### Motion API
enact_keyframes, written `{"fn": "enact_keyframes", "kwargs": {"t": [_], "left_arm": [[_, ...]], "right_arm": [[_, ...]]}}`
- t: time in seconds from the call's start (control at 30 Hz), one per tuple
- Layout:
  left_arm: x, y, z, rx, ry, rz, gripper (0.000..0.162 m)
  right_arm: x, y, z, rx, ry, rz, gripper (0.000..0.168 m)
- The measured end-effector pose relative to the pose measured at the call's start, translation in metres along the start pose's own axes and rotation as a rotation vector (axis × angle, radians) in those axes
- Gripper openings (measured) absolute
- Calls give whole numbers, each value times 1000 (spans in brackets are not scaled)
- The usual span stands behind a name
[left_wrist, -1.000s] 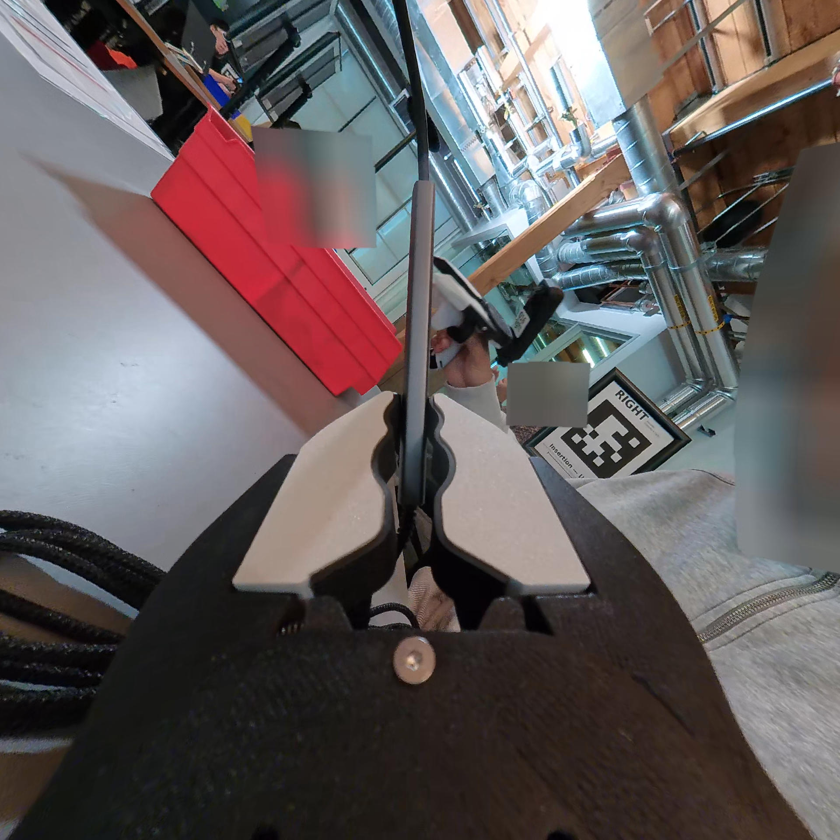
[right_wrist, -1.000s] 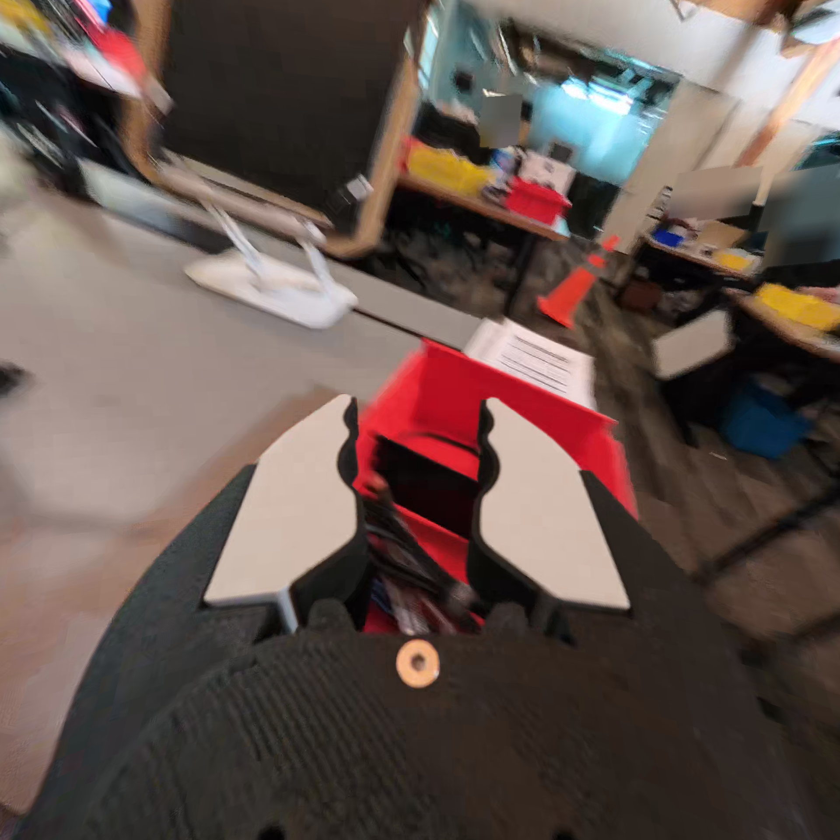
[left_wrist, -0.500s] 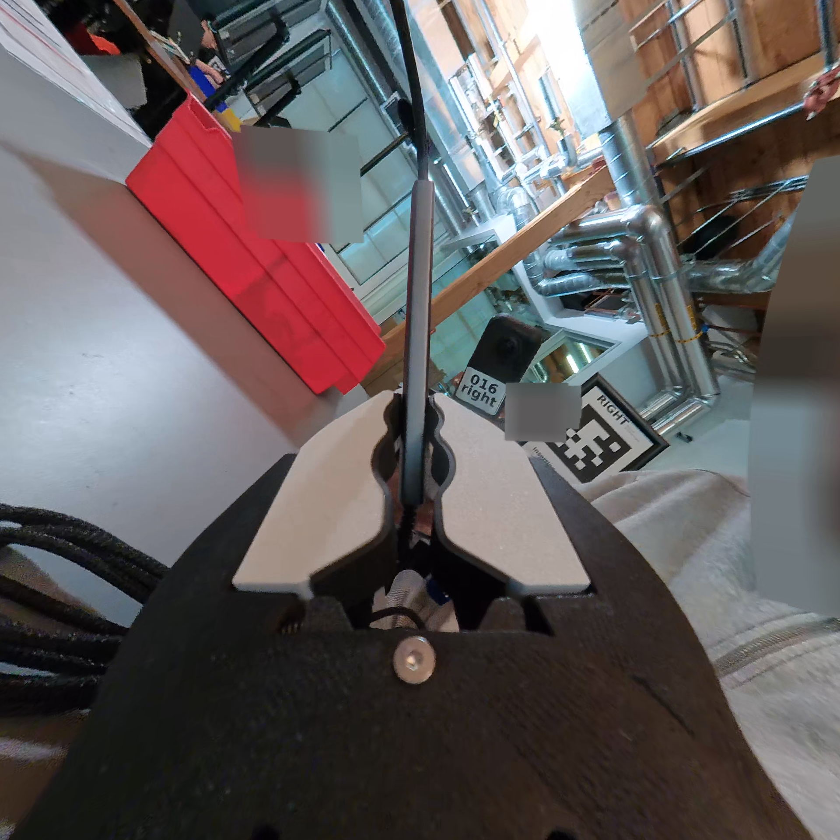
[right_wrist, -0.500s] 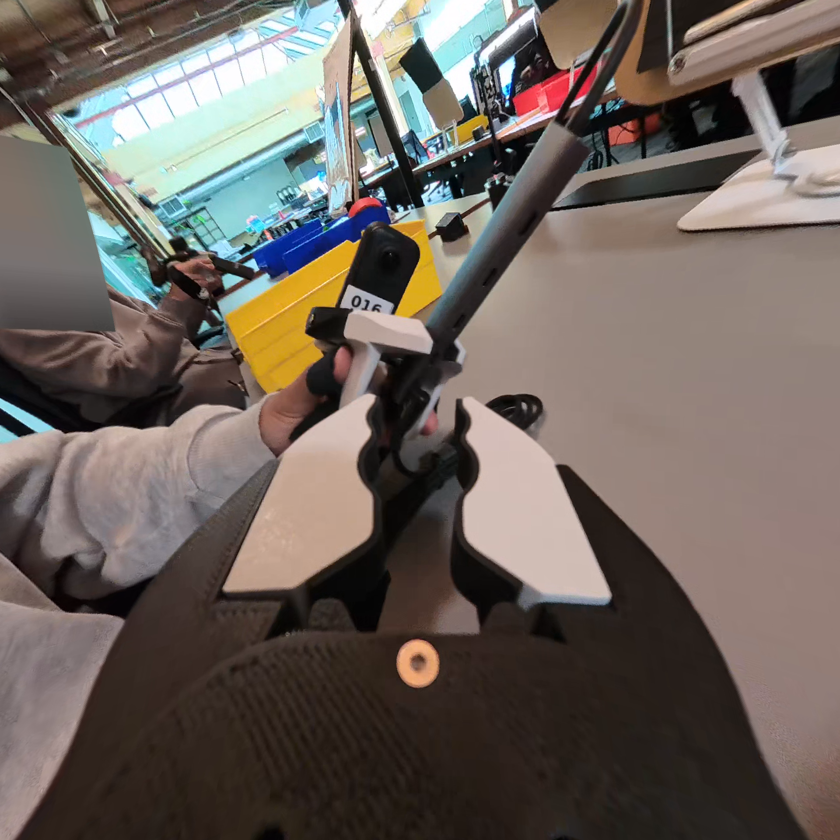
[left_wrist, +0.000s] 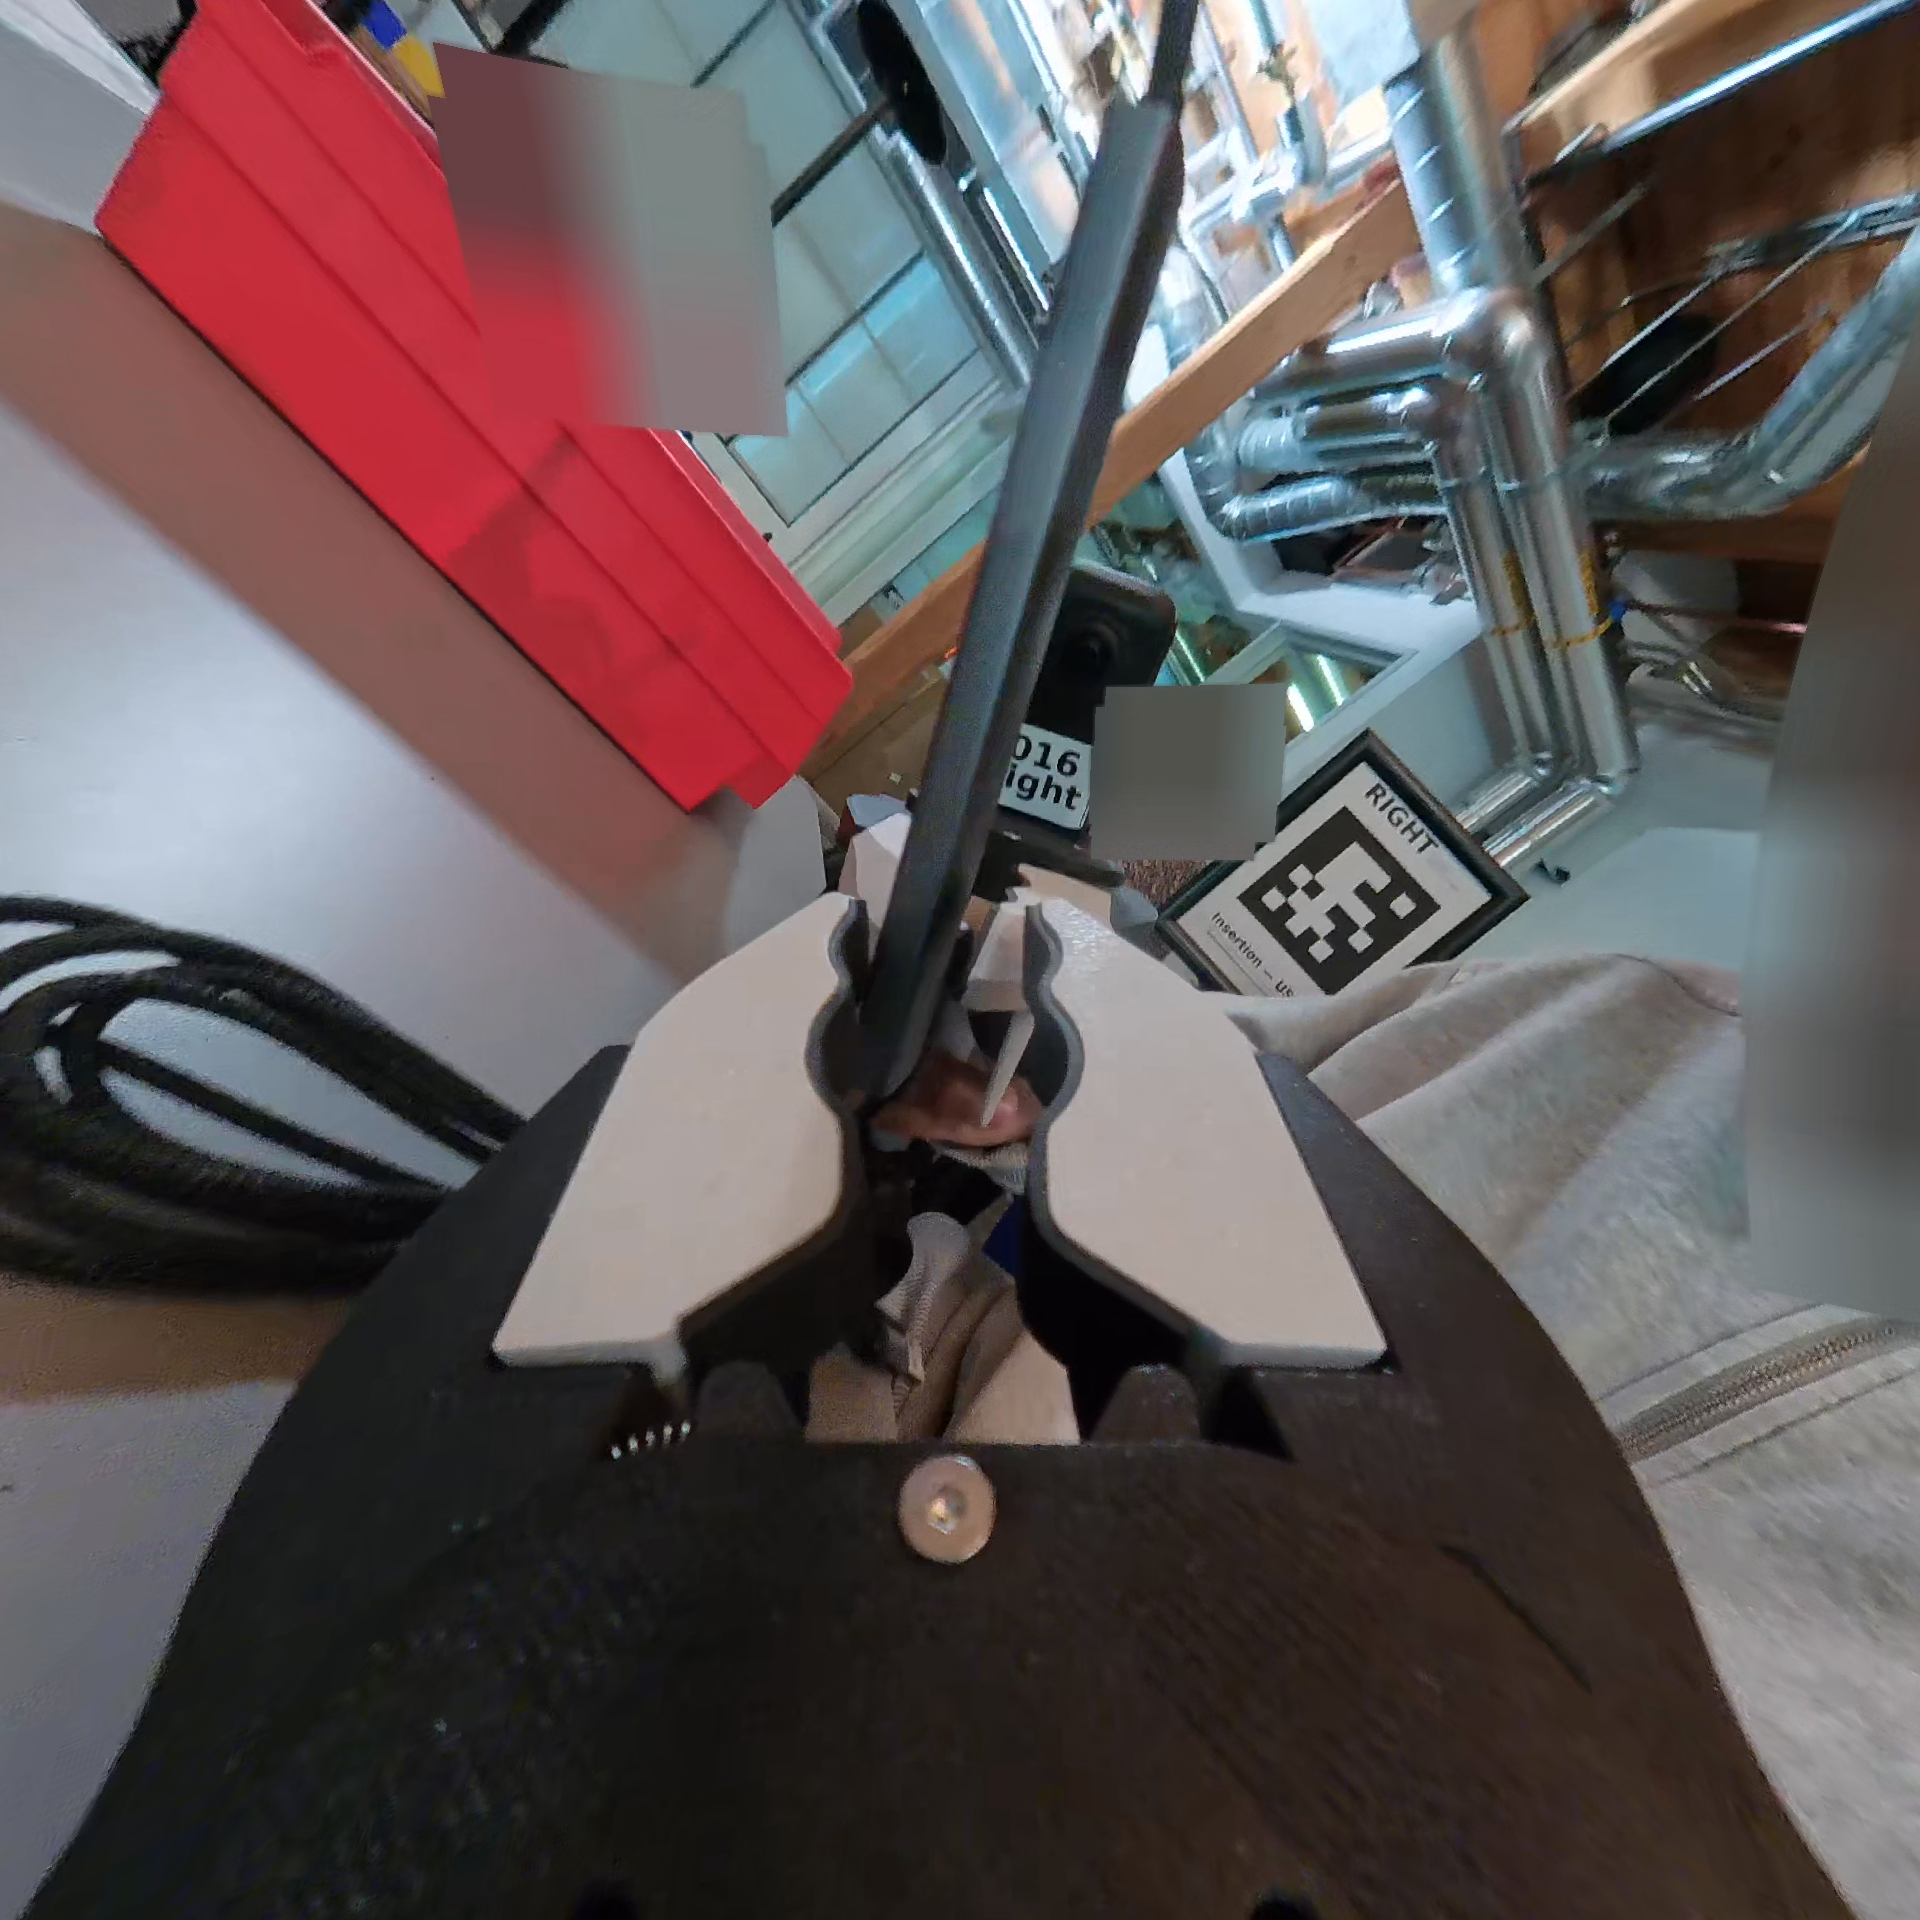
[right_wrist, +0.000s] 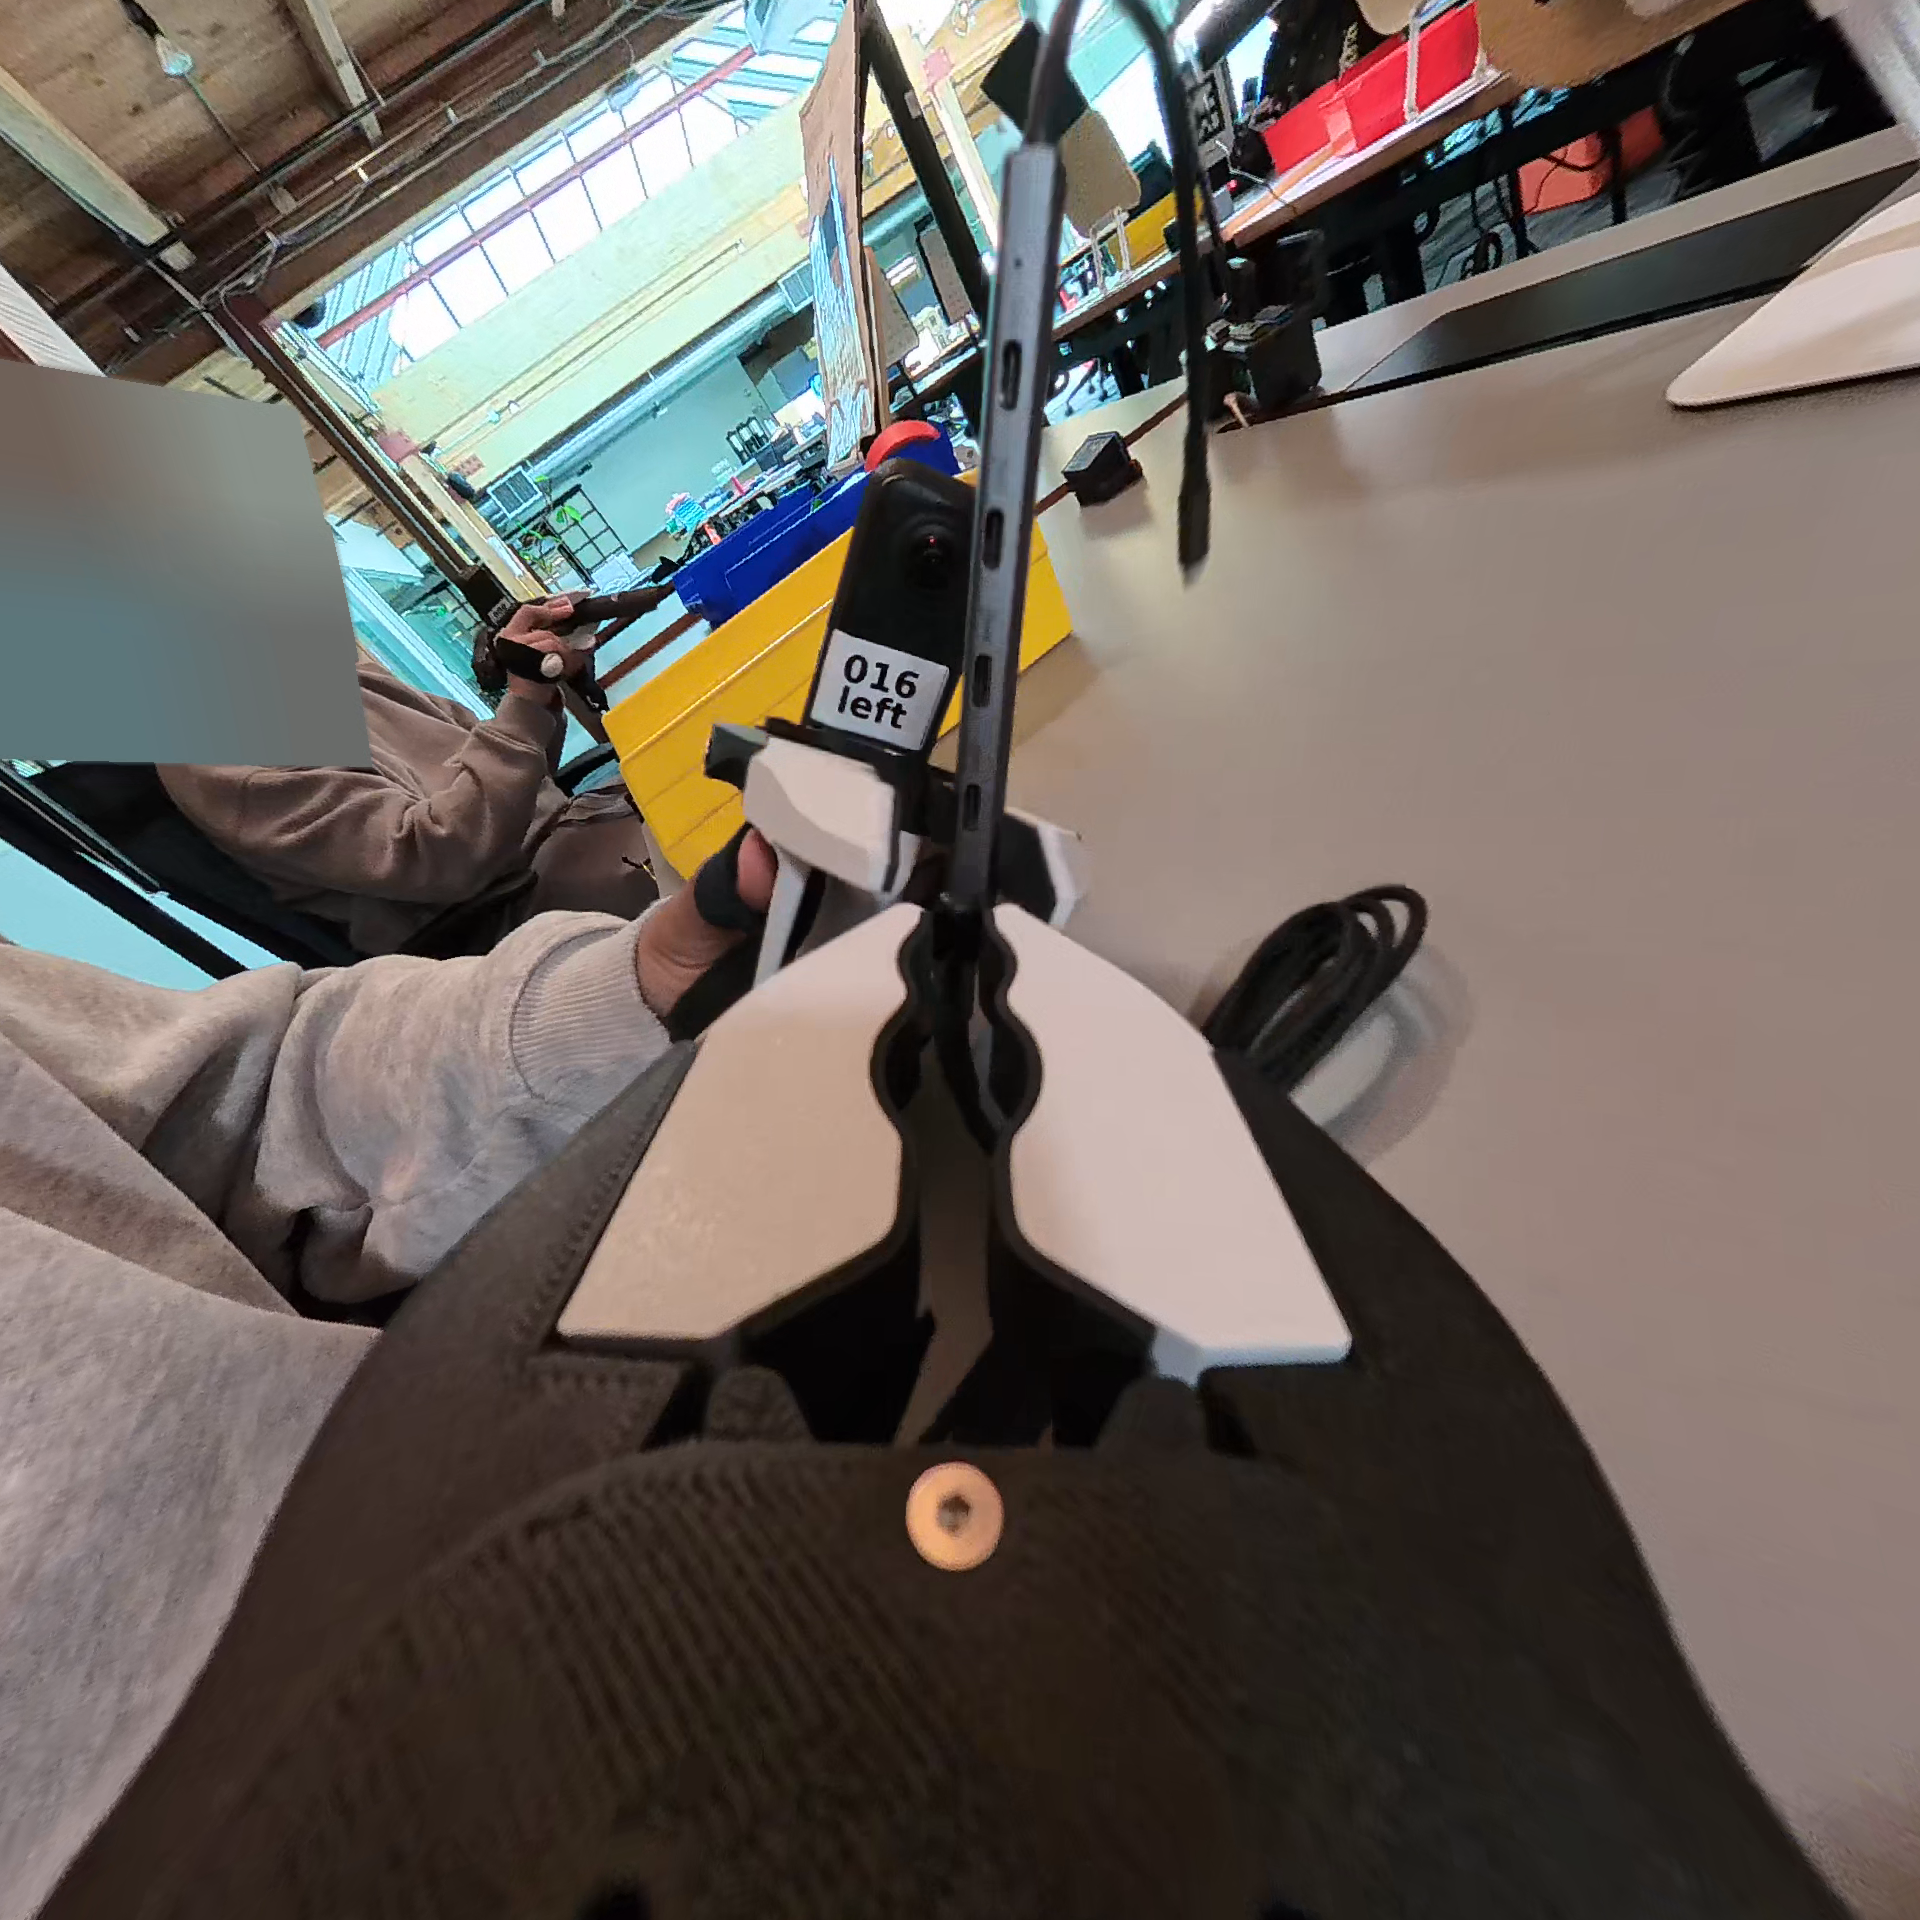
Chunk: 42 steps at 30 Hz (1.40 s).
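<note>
A slim dark grey hub (right_wrist: 1000, 499) with several ports along its edge stands upright above the table; its black cable (right_wrist: 1190, 416) loops off the top end and hangs down. My right gripper (right_wrist: 961, 920) is shut on the hub's lower end. My left gripper (left_wrist: 940, 920) is open. The hub (left_wrist: 1039, 499) leans against its left finger (left_wrist: 727, 1122), and there is a gap to the right finger. The two grippers face each other closely. The left one's camera (right_wrist: 914, 561) shows just behind the hub in the right wrist view.
A red bin (left_wrist: 343, 312) stands on the grey table (right_wrist: 1558, 727), and a coiled black cable (right_wrist: 1320, 966) lies beside the grippers. A yellow bin (right_wrist: 727, 717), a framed marker card (left_wrist: 1340, 894), a white stand base (right_wrist: 1818, 322) and grey sweatshirt sleeves (right_wrist: 312, 1091) are nearby.
My right gripper swung from over the red bin to the hub and shut on its lower end. My left gripper's jaws opened, and the hub now tilts in them.
</note>
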<state>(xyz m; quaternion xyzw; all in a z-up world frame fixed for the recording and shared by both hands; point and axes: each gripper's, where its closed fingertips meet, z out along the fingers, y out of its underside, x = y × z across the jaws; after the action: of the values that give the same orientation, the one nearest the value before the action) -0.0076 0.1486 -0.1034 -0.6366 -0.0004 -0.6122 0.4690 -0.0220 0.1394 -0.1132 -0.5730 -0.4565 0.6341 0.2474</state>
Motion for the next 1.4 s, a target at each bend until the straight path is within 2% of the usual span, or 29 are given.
{"fn": "enact_keyframes", "kwargs": {"t": [0.03, 0.13, 0.37, 0.7, 0.87, 1.07, 1.13, 1.17, 1.23, 1.3, 1.33, 1.4], "left_arm": [[-1, 2, 1, -12, -5, 2, 24], [1, 3, 2, -12, 15, -6, 14], [-2, 3, 3, -41, -29, 12, 10], [-2, -4, 6, -56, -90, 37, 10], [9, -3, 9, -70, -95, 123, 10], [21, 0, 13, -72, -71, 131, 9], [23, -6, 7, -52, -68, 139, 8], [22, -10, 2, -31, -81, 148, 1], [15, -51, -41, 193, -138, 140, 0], [11, -73, -74, 283, -145, 126, 0], [12, -74, -74, 283, -128, 124, 0], [16, -56, -49, 183, -76, 136, 0]], "right_arm": [[0, -1, -1, 2, -7, 5, 8], [-4, -3, -4, 12, -38, 35, 8], [0, -2, -7, -14, -23, 35, 8], [5, -12, -10, -71, 38, -3, 8], [-5, -15, -16, -71, -6, 16, 8], [-12, -20, -28, -51, -28, 22, 8], [-10, -25, -35, -31, -19, 19, 8], [-6, -31, -42, 2, -10, 31, 8], [12, -49, -68, 95, 1, 104, 8], [28, -55, -84, 155, 20, 144, 7], [29, -55, -84, 161, 20, 140, 8], [19, -55, -74, 157, -15, 103, 8]]}}
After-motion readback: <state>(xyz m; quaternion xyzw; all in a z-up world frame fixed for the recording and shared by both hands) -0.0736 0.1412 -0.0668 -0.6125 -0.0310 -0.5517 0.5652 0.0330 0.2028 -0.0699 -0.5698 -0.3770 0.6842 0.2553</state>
